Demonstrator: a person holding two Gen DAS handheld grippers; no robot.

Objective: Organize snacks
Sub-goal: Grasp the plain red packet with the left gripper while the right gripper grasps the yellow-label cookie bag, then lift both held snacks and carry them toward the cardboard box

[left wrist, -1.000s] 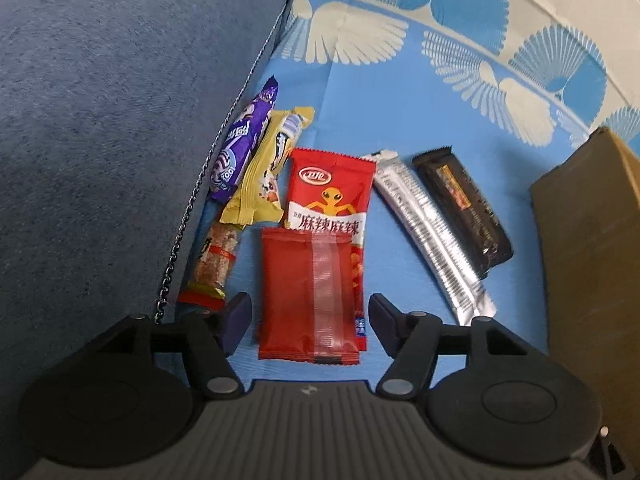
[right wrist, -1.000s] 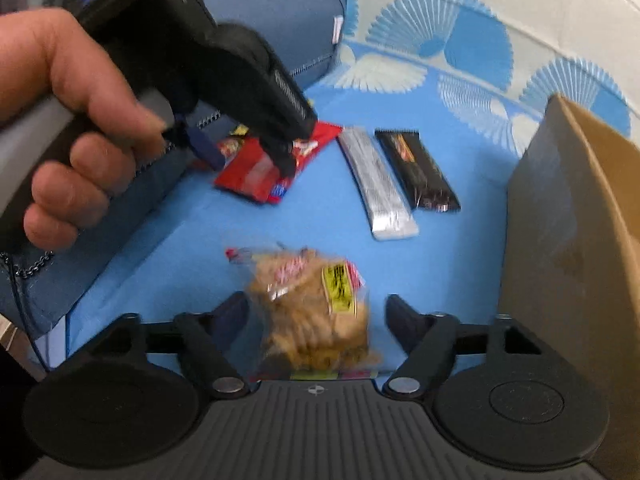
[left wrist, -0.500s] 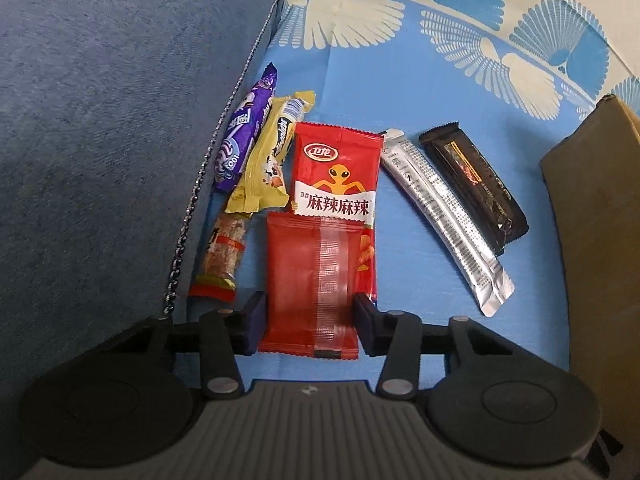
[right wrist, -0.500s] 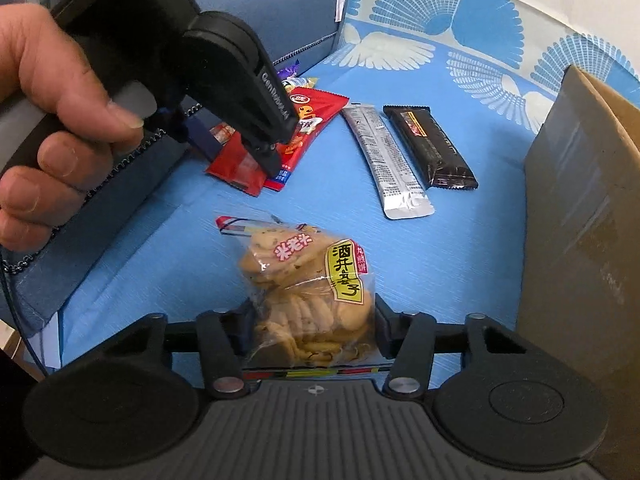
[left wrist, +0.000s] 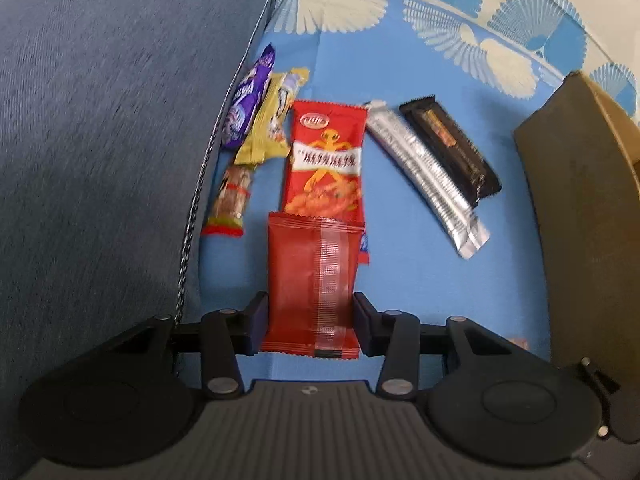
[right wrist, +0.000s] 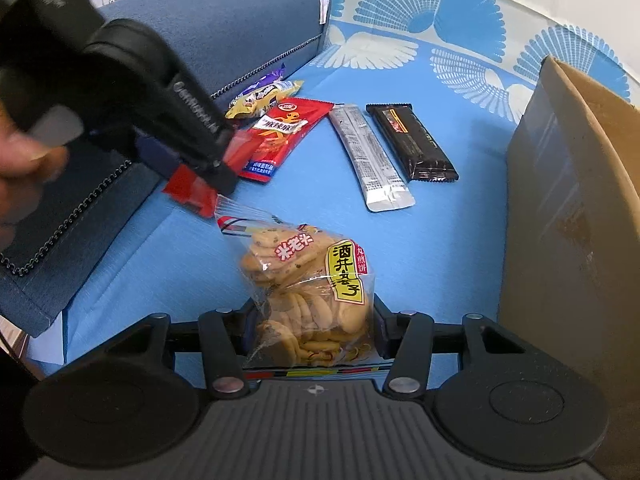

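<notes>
Pinching a plain red packet (left wrist: 312,288) (seam side up, no print showing), the left gripper (left wrist: 310,326) holds it over the blue cloth (left wrist: 400,280). The right gripper (right wrist: 312,330) clamps a clear cracker bag (right wrist: 308,292) lettered 酒井; a cardboard box (right wrist: 568,208) stands near.

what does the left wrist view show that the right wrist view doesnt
Only the left wrist view: the long snack stick by the cushion, and the left gripper shut on the plain red packet.

Only the right wrist view: the right gripper shut on the cracker bag, and a hand.

Both: the alien packet, silver bar, black bar and cardboard box.
</notes>
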